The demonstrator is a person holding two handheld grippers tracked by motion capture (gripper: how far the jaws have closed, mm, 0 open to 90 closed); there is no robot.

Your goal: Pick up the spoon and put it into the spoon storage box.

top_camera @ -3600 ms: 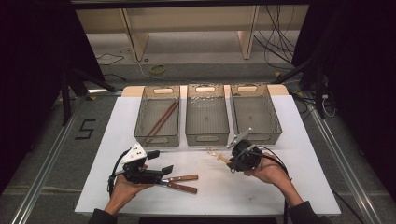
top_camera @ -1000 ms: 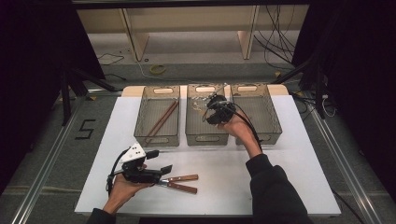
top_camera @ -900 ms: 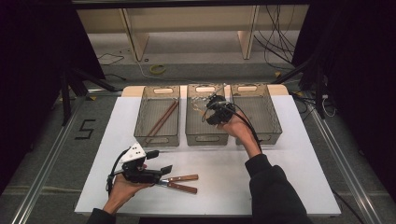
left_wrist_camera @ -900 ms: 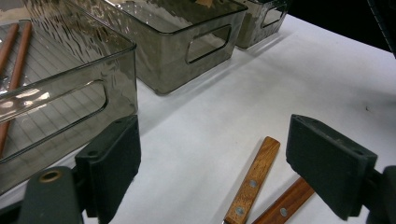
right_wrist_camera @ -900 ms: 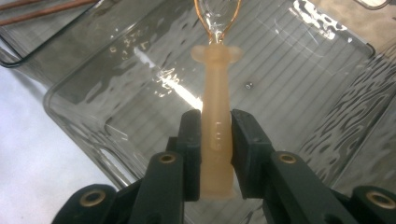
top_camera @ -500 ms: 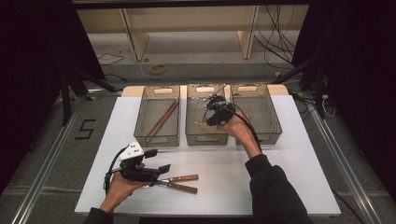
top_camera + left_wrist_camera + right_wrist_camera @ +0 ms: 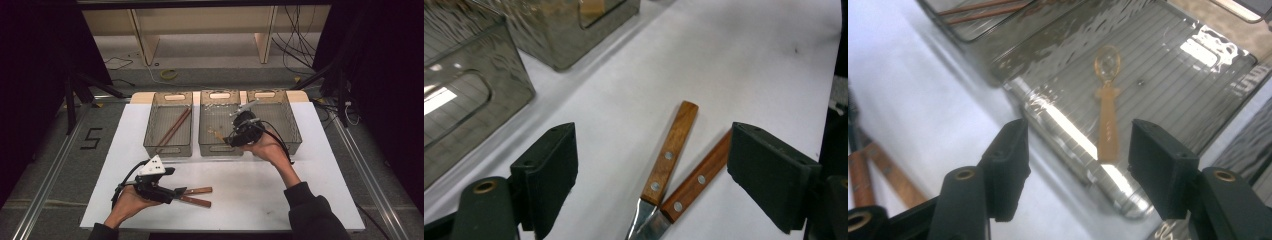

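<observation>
A small amber plastic spoon [image 7: 1108, 110] lies flat on the floor of the middle grey bin [image 7: 220, 149]; the high view has the spoon [image 7: 218, 133] near that bin's front. My right gripper [image 7: 231, 139] hovers over the bin's front right corner. Its jaws have just been opening and stand open [image 7: 1080, 137] with nothing between them, the spoon lying below and beyond. My left gripper [image 7: 176, 192] rests low at the table's front left, open [image 7: 651, 150], its jaws either side of two wooden-handled knives [image 7: 669, 155] that lie crossed on the white table.
Three grey see-through bins stand in a row at the back of the white table [image 7: 300, 200]. The left bin [image 7: 167, 150] holds brown chopsticks [image 7: 172, 127]; the right bin [image 7: 290, 127] sits behind my right hand. Cables trail on the floor beyond.
The right gripper has drawn back from deeper over the middle bin toward its front edge and its jaws have opened. The spoon now lies in the bin. The left gripper has stayed put.
</observation>
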